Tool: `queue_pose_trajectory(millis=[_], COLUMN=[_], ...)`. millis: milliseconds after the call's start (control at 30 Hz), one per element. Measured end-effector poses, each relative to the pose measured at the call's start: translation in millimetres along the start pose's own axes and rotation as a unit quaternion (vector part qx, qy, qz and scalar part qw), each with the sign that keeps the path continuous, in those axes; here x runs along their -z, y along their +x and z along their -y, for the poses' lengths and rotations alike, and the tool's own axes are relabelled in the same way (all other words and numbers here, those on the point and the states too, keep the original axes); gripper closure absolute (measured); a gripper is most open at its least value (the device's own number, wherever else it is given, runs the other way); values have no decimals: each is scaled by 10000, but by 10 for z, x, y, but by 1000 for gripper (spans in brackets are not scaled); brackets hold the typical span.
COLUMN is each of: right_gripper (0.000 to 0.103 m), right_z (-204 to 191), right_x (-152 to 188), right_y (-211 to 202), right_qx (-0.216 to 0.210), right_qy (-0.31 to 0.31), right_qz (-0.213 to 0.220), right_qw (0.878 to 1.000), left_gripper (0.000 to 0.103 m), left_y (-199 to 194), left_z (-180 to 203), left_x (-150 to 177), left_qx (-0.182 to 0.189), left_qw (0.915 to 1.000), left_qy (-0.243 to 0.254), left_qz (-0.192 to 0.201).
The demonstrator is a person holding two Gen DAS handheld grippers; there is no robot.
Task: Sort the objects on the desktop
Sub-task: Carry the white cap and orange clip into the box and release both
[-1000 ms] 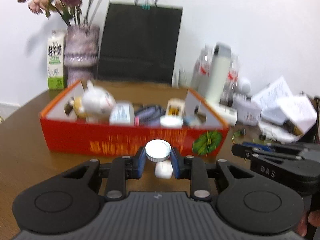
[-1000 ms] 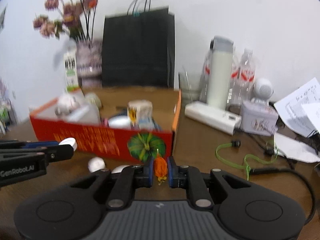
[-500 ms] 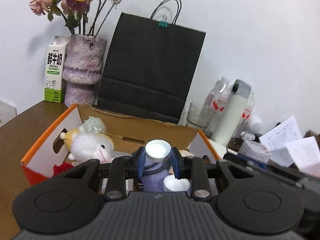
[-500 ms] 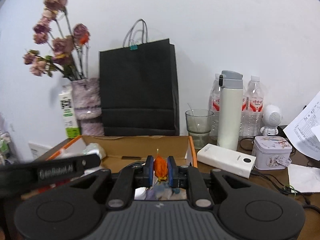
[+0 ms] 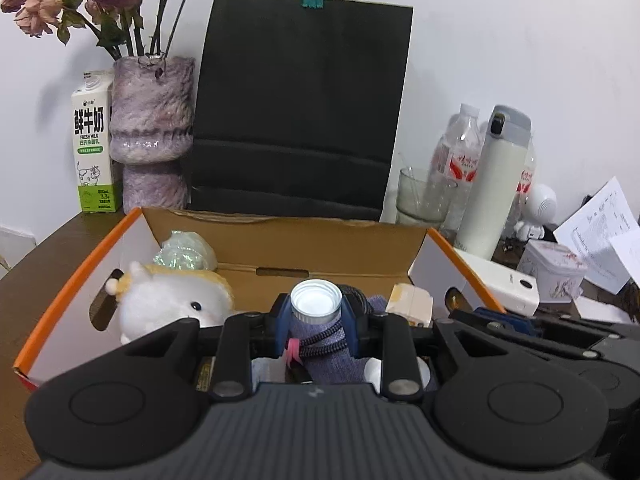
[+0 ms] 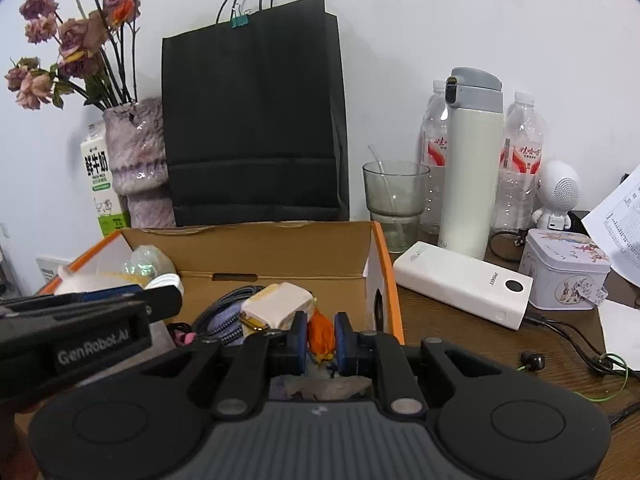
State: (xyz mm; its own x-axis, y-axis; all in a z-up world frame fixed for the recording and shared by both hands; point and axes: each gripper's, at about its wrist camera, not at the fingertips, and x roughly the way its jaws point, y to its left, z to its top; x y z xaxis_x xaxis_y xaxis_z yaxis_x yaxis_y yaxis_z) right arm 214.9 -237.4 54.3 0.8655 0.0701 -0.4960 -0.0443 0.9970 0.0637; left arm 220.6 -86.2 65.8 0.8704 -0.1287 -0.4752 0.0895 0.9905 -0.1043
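Brown wood desk [image 6: 460, 332] against a white wall, and we hold both tools over the open cardboard box [image 5: 340, 240] with its orange rim. Our left gripper [image 5: 316, 316] has its blue pads clamped on a white ribbed bottle cap [image 5: 315, 303], which sits above the purple knitted pouch [image 5: 332, 356] lying in the box. Our right gripper [image 6: 321, 338] has its jaws pressed onto a small orange crumpled thing [image 6: 320, 336], held over the box's right end, just inside the side wall. Down in the box we see a white plush toy [image 5: 168, 300] at the left, a shiny plastic wrap [image 5: 184, 250] behind it and a pale wrapped block [image 6: 276, 304] near the middle. Behind the box stands a black paper bag [image 5: 300, 108], with a purple vase [image 5: 152, 128] of dried roses and a milk carton [image 5: 91, 140] to its left. Off to the right: a white flask [image 6: 472, 160], a glass [image 6: 394, 200], a white power bank [image 6: 460, 284] and a printed tin [image 6: 564, 268].
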Motion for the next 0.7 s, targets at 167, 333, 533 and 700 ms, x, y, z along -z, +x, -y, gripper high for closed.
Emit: queue_pose_trajectory(millis=[167,333,533,700], right_gripper=[87,56,33,0], right_z=[-9,56,160,361], right_x=[-6,-37,-81,-83], right_y=[-15,-52,-120,-248], right_qx=[-70,9,128,112], right_qy=[-8,170,462,991], right_qz=[-23,80,226,403], right_qw=[10000,9998,9986,9942], left_gripper=[65,53,15,0], left_y=[-3,-64,-174,-339], left_z=[6,-10,-78,-239], left_x=[14,-12,-69,-114], left_qx=[-75,-96,-408,-209], left_qw=[10000,9999,9984,9959], left_qy=[7,-45,-245,-749], left_qz=[-4,130,317,457])
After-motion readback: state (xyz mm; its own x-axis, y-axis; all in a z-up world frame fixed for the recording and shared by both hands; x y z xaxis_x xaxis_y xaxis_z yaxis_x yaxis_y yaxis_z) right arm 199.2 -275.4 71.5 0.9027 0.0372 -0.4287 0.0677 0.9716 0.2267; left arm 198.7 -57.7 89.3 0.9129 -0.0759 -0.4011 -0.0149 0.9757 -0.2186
